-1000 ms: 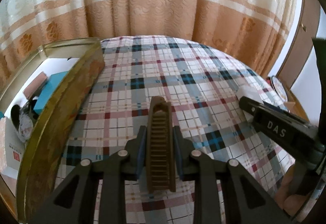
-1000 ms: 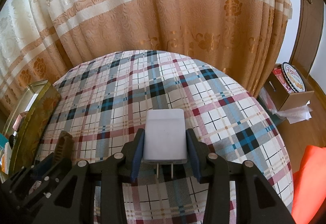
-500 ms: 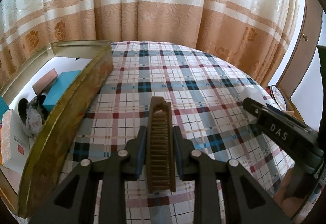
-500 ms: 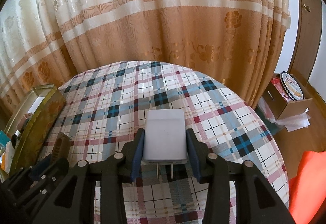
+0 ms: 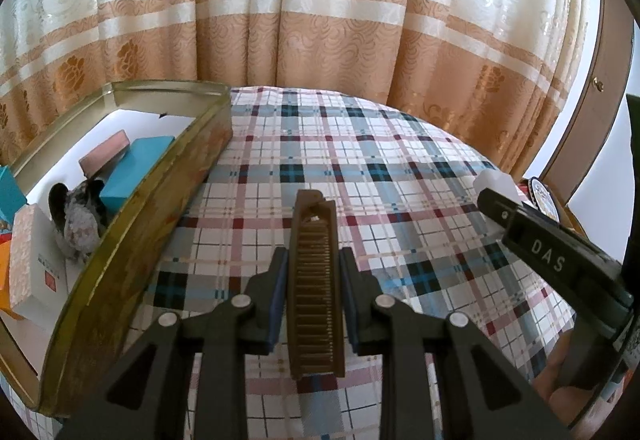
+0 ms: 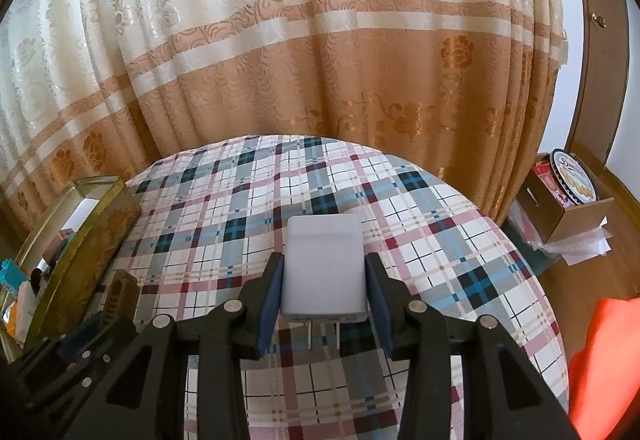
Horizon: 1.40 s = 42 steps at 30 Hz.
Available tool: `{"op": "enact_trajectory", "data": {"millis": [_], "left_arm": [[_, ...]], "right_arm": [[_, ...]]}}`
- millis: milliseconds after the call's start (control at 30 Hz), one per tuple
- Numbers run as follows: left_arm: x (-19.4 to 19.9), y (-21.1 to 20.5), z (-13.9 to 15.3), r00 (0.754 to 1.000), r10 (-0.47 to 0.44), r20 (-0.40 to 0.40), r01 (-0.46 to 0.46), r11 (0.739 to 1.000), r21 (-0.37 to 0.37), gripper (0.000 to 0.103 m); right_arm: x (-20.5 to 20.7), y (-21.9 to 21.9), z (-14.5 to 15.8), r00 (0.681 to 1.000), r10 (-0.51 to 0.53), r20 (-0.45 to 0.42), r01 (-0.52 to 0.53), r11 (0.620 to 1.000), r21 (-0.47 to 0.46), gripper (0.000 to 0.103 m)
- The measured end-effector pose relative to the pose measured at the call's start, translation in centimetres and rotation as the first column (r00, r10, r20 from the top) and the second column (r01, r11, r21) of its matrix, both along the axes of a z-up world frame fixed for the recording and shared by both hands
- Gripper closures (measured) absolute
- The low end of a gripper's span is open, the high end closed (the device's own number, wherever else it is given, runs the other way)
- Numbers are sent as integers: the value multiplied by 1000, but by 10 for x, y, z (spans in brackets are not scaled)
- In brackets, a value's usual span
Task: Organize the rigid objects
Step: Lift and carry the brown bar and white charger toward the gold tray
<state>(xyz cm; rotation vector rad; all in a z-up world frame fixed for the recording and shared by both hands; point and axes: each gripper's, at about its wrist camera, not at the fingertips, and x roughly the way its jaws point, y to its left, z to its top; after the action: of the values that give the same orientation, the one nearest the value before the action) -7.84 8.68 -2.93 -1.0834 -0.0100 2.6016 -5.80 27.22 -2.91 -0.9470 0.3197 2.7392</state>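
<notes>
Your left gripper (image 5: 314, 280) pinches a brown comb (image 5: 316, 280) between its pads, holding it above the checked tablecloth (image 5: 400, 167) near the table's left edge. Just to its left stands the gold tin (image 5: 132, 224) at that edge, with a teal box (image 5: 136, 167), a pink box (image 5: 104, 151) and a white carton (image 5: 34, 260) inside. Your right gripper (image 6: 324, 280) clamps a white charger (image 6: 324, 264), prongs pointing back at you, over the middle of the table.
</notes>
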Motion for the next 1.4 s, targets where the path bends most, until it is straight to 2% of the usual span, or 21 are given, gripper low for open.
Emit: {"op": "enact_trajectory", "data": {"millis": [300, 733, 1400], "left_arm": [[5, -4, 0, 1000, 10, -2, -10, 1000, 9, 79], [21, -10, 9, 997, 21, -70, -21, 1000, -1, 79], [33, -32, 23, 992, 39, -120, -37, 999, 14, 79]], "right_arm": [[3, -1, 1, 1000, 4, -18, -4, 1000, -11, 60], [9, -3, 5, 998, 10, -55, -11, 1000, -16, 60], [11, -22, 9, 993, 84, -83, -83, 996, 10, 60]]}}
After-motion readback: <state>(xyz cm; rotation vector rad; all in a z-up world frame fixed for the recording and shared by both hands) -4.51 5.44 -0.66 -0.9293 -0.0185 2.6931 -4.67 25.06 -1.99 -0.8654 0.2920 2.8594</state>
